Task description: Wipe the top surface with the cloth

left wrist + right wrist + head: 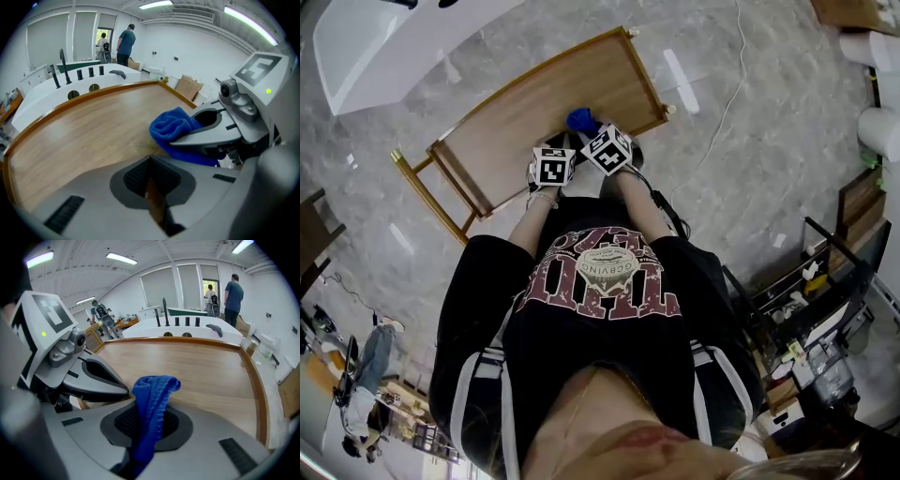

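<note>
The wooden table top [553, 103] has a raised golden-brown rim. My right gripper [149, 427] is shut on a blue cloth [151, 399], which sticks up bunched from between its jaws, above the top's near edge. In the head view the blue cloth [579, 119] shows just beyond the right gripper [605, 141]. My left gripper [152, 187] is close beside it on the left, jaws shut with nothing in them. From the left gripper view the cloth [173, 125] hangs at the right gripper's [220, 126] tip over the wooden top [93, 136].
A white basin unit with black taps [187, 326] stands just past the table's far edge. Two people [233, 291] stand at the doorway behind. Cardboard boxes [189, 86] lie at the right. Shelves of small items [825, 300] stand at the head view's right.
</note>
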